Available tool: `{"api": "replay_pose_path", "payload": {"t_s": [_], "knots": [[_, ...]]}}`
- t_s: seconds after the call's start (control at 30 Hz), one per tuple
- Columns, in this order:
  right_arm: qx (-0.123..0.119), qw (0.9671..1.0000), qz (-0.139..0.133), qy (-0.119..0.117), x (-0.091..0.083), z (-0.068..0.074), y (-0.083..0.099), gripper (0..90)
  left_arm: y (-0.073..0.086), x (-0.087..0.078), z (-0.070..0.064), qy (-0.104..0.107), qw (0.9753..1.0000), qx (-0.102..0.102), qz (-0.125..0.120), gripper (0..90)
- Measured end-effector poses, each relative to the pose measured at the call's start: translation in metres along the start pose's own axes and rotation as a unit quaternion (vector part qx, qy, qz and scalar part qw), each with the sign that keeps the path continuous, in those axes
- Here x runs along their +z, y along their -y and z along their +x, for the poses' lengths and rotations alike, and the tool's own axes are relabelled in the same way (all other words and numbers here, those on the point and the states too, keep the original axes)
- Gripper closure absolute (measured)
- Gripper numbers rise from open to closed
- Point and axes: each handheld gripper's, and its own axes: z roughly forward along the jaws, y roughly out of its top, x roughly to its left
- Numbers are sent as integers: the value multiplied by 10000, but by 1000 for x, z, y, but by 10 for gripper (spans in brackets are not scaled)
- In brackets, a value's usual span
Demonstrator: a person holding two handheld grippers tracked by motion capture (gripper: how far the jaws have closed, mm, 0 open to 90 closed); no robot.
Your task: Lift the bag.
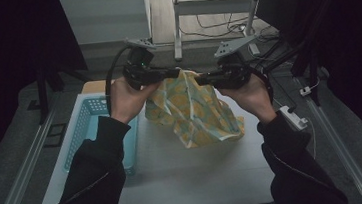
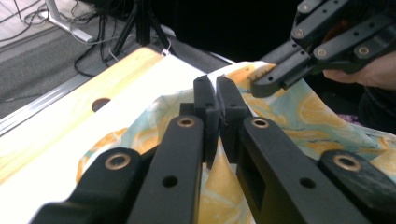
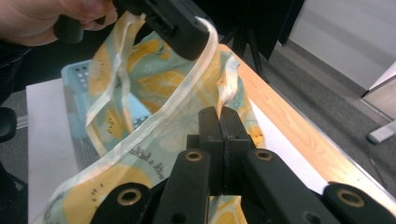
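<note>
I hold a lemon-print cloth (image 1: 193,112) up over the white surface (image 1: 196,173), its lower end resting there. My left claw (image 1: 175,73) pinches its top edge, jaws closed on fabric; my right claw (image 1: 200,79) clamps the same edge just beside it. A light blue basket (image 1: 81,122) sits left.

Bench (image 1: 196,181) carrying white surface, wood strip showing along far edge. Blue perforated basket (image 1: 83,126) sitting at left. Lemon-print cloth (image 1: 195,113) trailing lower end onto bench middle.
</note>
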Motion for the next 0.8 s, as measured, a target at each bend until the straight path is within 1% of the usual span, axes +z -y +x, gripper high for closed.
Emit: {"api": "replay_pose_path", "payload": {"t_s": [0.07,0.13,0.33,0.43,0.53,0.6,0.8], "knots": [[40,10000,51,29,5,-2,6,894,6,7,2,-32,9999,29,99,884],[118,9999,74,3,11,-4,12,894,12,13,3,-66,9998,55,179,882],[205,9997,157,-47,27,-7,30,891,28,29,10,-80,9995,-17,318,878],[303,9993,186,-58,34,-8,37,888,36,38,13,-118,9991,-41,411,875],[364,9991,224,-48,40,-10,43,880,44,46,16,-184,9984,-26,531,867],[385,9989,273,-32,44,-11,47,876,49,52,19,-210,9980,-60,587,858],[473,9983,335,-3,56,-14,58,850,63,68,28,-200,9968,-141,764,830]]}}
